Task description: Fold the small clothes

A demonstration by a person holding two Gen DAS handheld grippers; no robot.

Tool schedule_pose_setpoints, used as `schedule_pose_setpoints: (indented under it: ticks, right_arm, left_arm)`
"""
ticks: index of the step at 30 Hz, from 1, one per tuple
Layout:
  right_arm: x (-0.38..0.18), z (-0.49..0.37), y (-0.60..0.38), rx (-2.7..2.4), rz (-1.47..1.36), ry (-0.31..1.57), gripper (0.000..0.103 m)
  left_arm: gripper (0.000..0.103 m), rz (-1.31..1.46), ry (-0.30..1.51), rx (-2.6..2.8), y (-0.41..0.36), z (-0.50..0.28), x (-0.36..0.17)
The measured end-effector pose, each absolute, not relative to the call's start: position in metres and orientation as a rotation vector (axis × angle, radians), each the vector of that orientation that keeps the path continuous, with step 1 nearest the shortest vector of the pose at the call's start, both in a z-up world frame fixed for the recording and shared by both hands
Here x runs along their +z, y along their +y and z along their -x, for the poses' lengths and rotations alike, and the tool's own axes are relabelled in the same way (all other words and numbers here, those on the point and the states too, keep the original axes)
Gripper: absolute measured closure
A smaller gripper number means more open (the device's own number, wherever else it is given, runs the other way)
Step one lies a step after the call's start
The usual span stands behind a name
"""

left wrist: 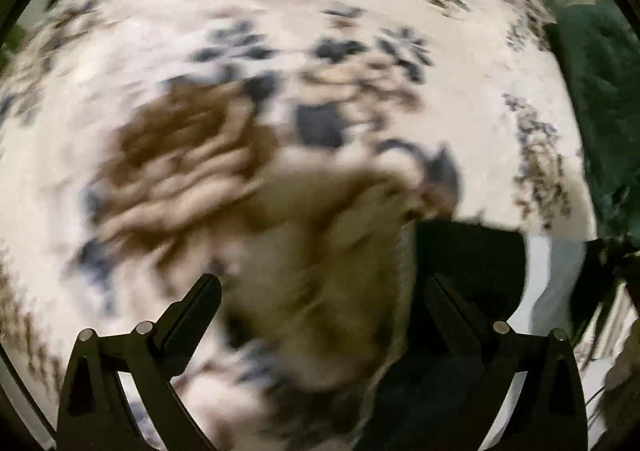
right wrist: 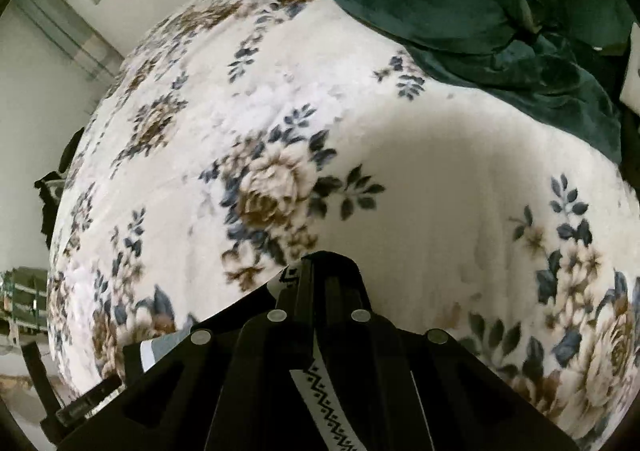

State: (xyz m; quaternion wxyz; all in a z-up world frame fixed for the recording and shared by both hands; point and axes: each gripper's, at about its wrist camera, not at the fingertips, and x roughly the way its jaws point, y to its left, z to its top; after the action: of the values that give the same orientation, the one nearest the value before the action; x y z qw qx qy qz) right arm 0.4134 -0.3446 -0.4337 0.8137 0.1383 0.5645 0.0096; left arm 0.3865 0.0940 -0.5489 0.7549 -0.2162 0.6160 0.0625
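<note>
While we look down along the left gripper (left wrist: 320, 291), its two black fingers (left wrist: 200, 303) stand wide apart with nothing pressed between them, and heavy blur smears most of that view. Below and beyond those fingers we make out a dark garment (left wrist: 472, 251) lying on the floral blanket (left wrist: 280, 11), with a pale patch just beside it on the right; the blur keeps us from saying what kind of clothing it is. We see the cream blanket with its brown roses and blue-grey leaves spread across the whole bed in both views. From the right wrist, the right gripper (right wrist: 328, 263) has its fingers drawn together, and they pinch a white band with a black zigzag pattern (right wrist: 324, 387) that runs down between them toward the camera; dark cloth of the same piece shows just left of the fingers, along with a white and grey stripe. That held piece hangs just above the blanket at the near edge of the bed. At the far right corner of the bed we see a crumpled dark green plush blanket (right wrist: 480, 3) heaped on the floral one, well apart from the gripper. We can find no basket, box or other container in either view.
</note>
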Motion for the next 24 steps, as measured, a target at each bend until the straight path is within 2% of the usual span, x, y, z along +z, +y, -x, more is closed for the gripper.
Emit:
schedule_pose_setpoints:
  ticks: [2,3,4,6,7,8,10,11,12,15,17,19,21,23,24]
  right_arm:
    - [-0.446,-0.418,-0.345,0.004,-0.279,1.226,0.100]
    - [-0.453,-0.421,-0.344,-0.003,-0.266,1.240,0.100]
    - [-0.465,-0.424,-0.344,-0.009,-0.248,1.265,0.100]
    - [-0.483,-0.427,-0.349,0.008,-0.274,1.330,0.100]
    - [-0.495,-0.426,-0.359,0.027,-0.348,1.377,0.100]
    - [-0.500,-0.425,-0.367,0.046,-0.410,1.400,0.097]
    - [-0.506,-0.414,-0.391,0.077,-0.546,1.437,0.075]
    - [-0.504,-0.408,-0.399,0.076,-0.572,1.439,0.053]
    - [-0.500,-0.392,-0.413,0.082,-0.616,1.428,0.046]
    - [-0.495,-0.354,-0.427,0.097,-0.650,1.464,0.045]
    - [-0.499,-0.323,-0.430,0.108,-0.663,1.515,0.045]
    - [-0.512,-0.293,-0.430,0.088,-0.694,1.581,0.045]
    - [-0.526,-0.274,-0.427,0.077,-0.745,1.620,0.045]
    - [-0.542,-0.255,-0.425,0.053,-0.818,1.645,0.046]
    - [-0.544,-0.246,-0.424,0.045,-0.878,1.602,0.066]
  left_arm:
    - [0.007,0.471,1.381,0.101,0.080,-0.406,-0.566]
    - [0.021,0.478,1.386,0.074,0.073,-0.414,-0.571]
    - [0.048,0.482,1.394,0.058,0.069,-0.421,-0.579]
    - [0.070,0.516,1.410,0.018,0.062,-0.424,-0.584]
    - [0.071,0.507,1.410,0.018,0.062,-0.425,-0.583]
    - [0.072,0.493,1.403,0.020,0.059,-0.430,-0.584]
    - [0.072,0.485,1.395,0.013,0.060,-0.428,-0.578]
    - [0.072,0.491,1.392,0.005,0.062,-0.426,-0.576]
    - [0.072,0.503,1.395,-0.007,0.062,-0.425,-0.573]
    - [0.071,0.536,1.375,-0.022,0.073,-0.412,-0.559]
    - [0.065,0.543,1.362,-0.020,0.074,-0.401,-0.550]
    - [0.043,0.548,1.364,-0.011,0.076,-0.384,-0.543]
    - [0.037,0.572,1.378,-0.008,0.078,-0.364,-0.541]
    - [0.036,0.598,1.408,0.001,0.078,-0.347,-0.544]
    - [0.036,0.611,1.426,0.008,0.078,-0.338,-0.546]
